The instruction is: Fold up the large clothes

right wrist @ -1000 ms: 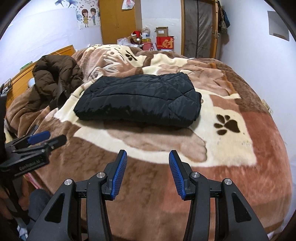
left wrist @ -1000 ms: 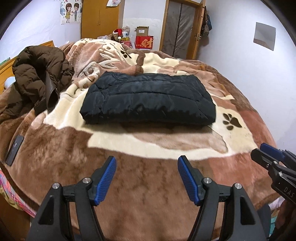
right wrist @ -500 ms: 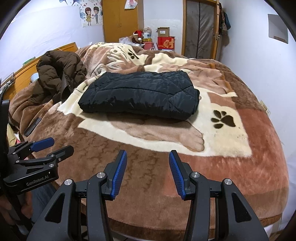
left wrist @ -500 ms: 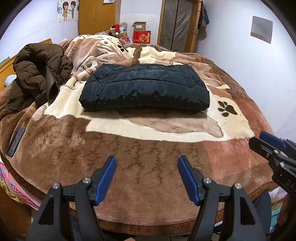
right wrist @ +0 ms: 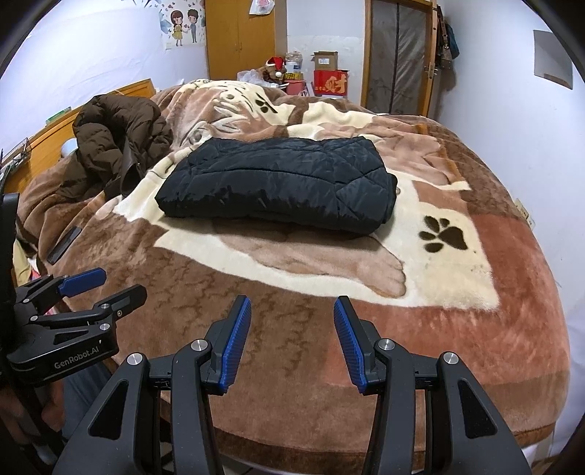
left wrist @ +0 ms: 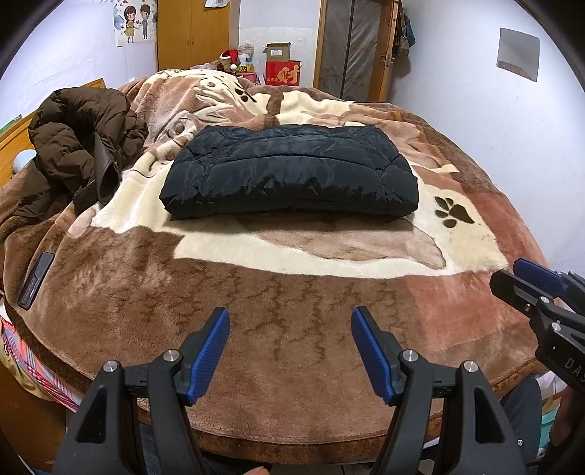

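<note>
Left gripper (left wrist: pixel 290 321): we hold it low over the near edge of the bed, its blue-padded jaws spread apart with only blanket showing between them. In the right wrist view we see it from the side at the left edge (right wrist: pixel 120 285), likewise parted.
Right gripper (right wrist: pixel 292 310): we hold it beside the left one, jaws apart and clamped on nothing, angled down toward the blanket. Its tips enter the left wrist view from the right (left wrist: pixel 512 274).
Plush blanket (left wrist: pixel 292 292): we see brown, cream and reddish patches with paw prints covering the whole bed; both tools sit over its brown near border.
Dark flat device (left wrist: pixel 36 280): it lies on the blanket near the left edge, well apart from both garments; we cannot tell what it is.
Black quilted jacket (left wrist: pixel 292 168): we find the task's garment folded into a thick rectangle at the middle of the bed, resting on the cream patch, well beyond both grippers and touched by neither.
Brown puffer coat (left wrist: pixel 80 135): it lies crumpled in a heap to the left of the black jacket, near but apart from it.
Red box (left wrist: pixel 283 73): it sits past the bed's far end among clutter, near the wooden wardrobe (left wrist: pixel 193 33) and the door (left wrist: pixel 351 51).
</note>
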`<state>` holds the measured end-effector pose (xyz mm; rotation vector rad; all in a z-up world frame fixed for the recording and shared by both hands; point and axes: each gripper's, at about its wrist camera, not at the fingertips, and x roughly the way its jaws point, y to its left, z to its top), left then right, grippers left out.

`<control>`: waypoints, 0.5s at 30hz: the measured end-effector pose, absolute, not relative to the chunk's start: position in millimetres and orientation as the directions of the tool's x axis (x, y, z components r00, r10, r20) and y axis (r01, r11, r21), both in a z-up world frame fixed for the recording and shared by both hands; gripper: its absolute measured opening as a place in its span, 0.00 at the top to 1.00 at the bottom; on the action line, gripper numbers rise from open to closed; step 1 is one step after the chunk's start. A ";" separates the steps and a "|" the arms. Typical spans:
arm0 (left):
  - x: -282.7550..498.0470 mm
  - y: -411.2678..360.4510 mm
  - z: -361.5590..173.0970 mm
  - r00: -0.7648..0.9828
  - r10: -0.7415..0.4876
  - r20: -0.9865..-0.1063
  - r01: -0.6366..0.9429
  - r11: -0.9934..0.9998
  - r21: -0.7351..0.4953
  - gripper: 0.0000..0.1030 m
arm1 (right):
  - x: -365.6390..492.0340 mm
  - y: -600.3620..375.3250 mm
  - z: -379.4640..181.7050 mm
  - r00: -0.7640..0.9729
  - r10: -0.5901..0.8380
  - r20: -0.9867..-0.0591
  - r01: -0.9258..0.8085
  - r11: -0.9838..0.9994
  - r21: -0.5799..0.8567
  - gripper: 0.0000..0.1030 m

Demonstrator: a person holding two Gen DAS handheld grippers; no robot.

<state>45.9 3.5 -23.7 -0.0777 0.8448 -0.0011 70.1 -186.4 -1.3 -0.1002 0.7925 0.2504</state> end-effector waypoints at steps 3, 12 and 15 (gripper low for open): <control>45.8 3.5 -23.8 0.664 -0.032 -0.747 -0.029 0.997 -0.068 0.31 | 69.9 -186.2 -1.9 0.674 0.185 -0.715 -0.261 0.965 0.003 0.53; 43.9 4.8 -23.8 0.667 -0.025 -0.744 -0.030 0.998 -0.061 0.31 | 69.6 -185.6 -2.8 0.673 0.184 -0.716 -0.261 0.965 0.003 0.53; 42.6 3.8 -23.2 0.670 -0.021 -0.742 -0.031 0.998 -0.056 0.31 | 69.3 -185.6 -2.5 0.674 0.184 -0.716 -0.263 0.965 0.001 0.53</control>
